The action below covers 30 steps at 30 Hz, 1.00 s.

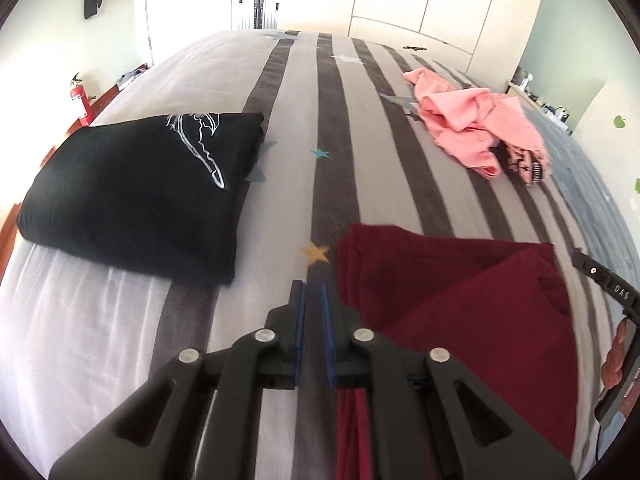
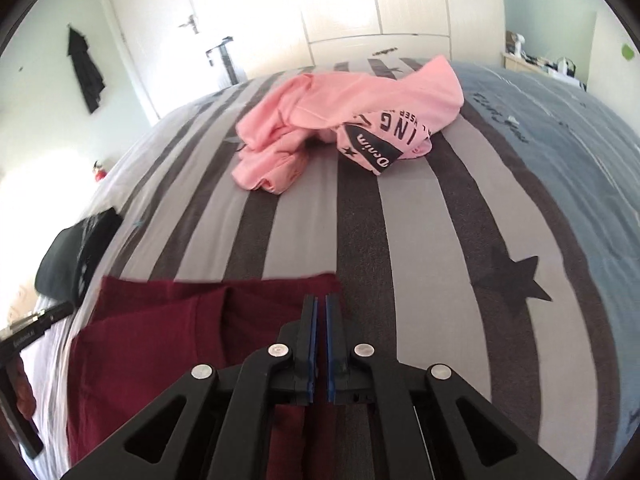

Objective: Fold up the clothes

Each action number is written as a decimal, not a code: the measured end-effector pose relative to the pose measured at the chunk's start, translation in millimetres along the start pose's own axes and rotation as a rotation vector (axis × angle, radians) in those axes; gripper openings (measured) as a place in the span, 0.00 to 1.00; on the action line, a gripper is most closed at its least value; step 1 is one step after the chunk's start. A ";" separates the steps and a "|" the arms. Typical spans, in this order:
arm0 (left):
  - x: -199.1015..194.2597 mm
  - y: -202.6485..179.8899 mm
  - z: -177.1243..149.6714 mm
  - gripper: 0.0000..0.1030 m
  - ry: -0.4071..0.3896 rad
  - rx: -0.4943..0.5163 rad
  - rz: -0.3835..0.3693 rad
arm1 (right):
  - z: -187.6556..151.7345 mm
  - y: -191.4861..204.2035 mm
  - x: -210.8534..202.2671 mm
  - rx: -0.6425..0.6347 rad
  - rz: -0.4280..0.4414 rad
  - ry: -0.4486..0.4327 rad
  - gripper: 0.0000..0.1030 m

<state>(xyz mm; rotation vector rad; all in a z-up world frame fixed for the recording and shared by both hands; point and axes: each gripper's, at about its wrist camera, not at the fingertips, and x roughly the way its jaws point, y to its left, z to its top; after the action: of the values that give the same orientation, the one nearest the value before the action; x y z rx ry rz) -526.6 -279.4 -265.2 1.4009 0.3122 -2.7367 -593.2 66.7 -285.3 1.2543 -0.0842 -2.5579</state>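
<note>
Here, a soft maroon garment [image 2: 168, 344] lies folded flat.

The pink shirt [image 2: 352, 120] carried dark print, seen upside down in the right wrist view: the word "Denim" in script on a dark banner, and the large letters "ING" beside it; a smaller line next to them was too small to read. The blue part of the bedcover [image 2: 560, 128] bore faint lettering that could not be made out. The right gripper [image 1: 608, 292], seen from the left wrist, showed "DAS".
</note>
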 end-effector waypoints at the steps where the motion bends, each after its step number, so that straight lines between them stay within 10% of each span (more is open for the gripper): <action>1: -10.0 0.5 -8.5 0.13 0.001 0.000 -0.012 | -7.2 4.0 -10.7 -0.021 0.007 0.002 0.09; 5: -48.4 0.2 -52.6 0.19 0.022 0.010 -0.045 | -54.9 9.8 -49.9 -0.050 0.036 0.050 0.28; 16: -115.2 6.9 -178.3 0.31 0.137 -0.090 -0.026 | -176.5 14.0 -121.1 -0.013 0.068 0.177 0.30; 30: -118.0 0.2 -223.6 0.39 0.155 -0.100 -0.051 | -230.3 13.0 -137.7 0.073 0.082 0.196 0.30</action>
<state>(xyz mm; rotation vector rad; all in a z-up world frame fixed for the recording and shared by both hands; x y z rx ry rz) -278.9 -239.8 -297.1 1.6017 0.4917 -2.6151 -330.5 110.5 -320.2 1.4898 -0.1853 -2.3692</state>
